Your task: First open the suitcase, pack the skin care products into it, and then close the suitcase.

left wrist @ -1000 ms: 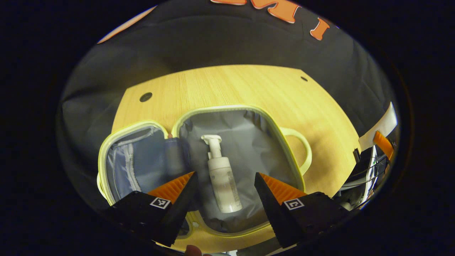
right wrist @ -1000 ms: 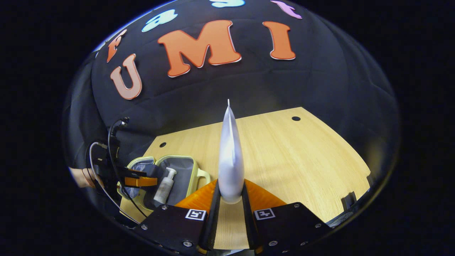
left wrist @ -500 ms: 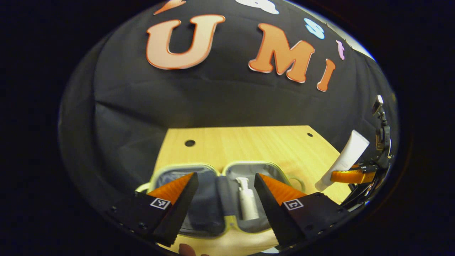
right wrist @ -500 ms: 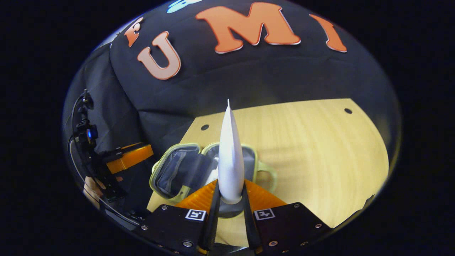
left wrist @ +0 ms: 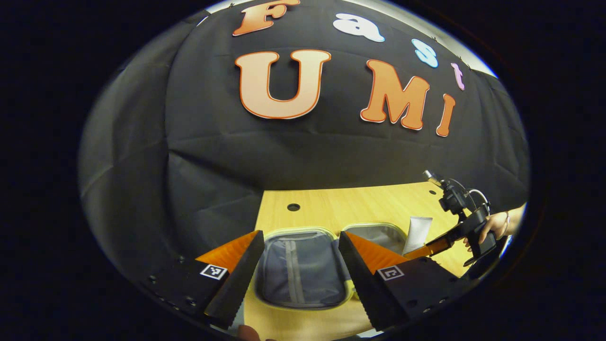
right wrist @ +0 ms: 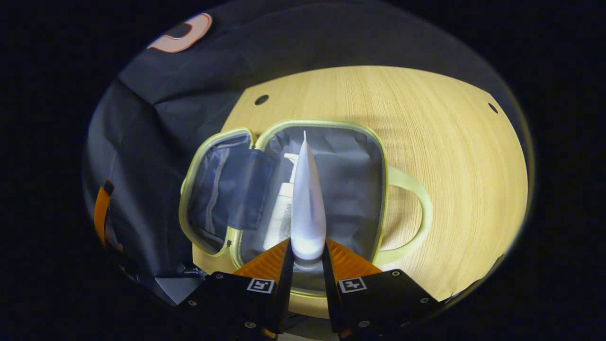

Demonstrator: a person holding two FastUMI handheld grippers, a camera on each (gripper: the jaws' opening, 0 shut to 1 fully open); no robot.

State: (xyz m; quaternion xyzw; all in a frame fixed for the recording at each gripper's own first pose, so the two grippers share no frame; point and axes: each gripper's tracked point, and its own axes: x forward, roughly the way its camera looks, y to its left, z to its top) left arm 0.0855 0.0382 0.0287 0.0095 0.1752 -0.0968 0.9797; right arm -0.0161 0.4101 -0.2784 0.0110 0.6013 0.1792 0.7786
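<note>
The pale green suitcase [right wrist: 381, 156] lies open on the wooden table [right wrist: 454, 142], grey lining up. A white pump bottle [right wrist: 280, 213] rests inside its right half. My right gripper [right wrist: 307, 251] is shut on a white tube [right wrist: 307, 203] and holds it directly above that half. In the left gripper view my left gripper [left wrist: 298, 246] stands open with nothing between its fingers, above the suitcase's [left wrist: 303, 274] left half. Farther right there, the right gripper [left wrist: 438, 247] with the tube [left wrist: 416, 233] hangs over the case, held by a hand [left wrist: 494, 225].
The suitcase's handle [right wrist: 416, 208] sticks out to the right onto bare table. Small round holes [right wrist: 261, 99] mark the table's far corners. Black cloth wall [left wrist: 284, 156] rises right behind the table.
My right gripper has carried the tube left and tipped down until it is over the open case. My left gripper has pulled back and tilted up, away from the pump bottle.
</note>
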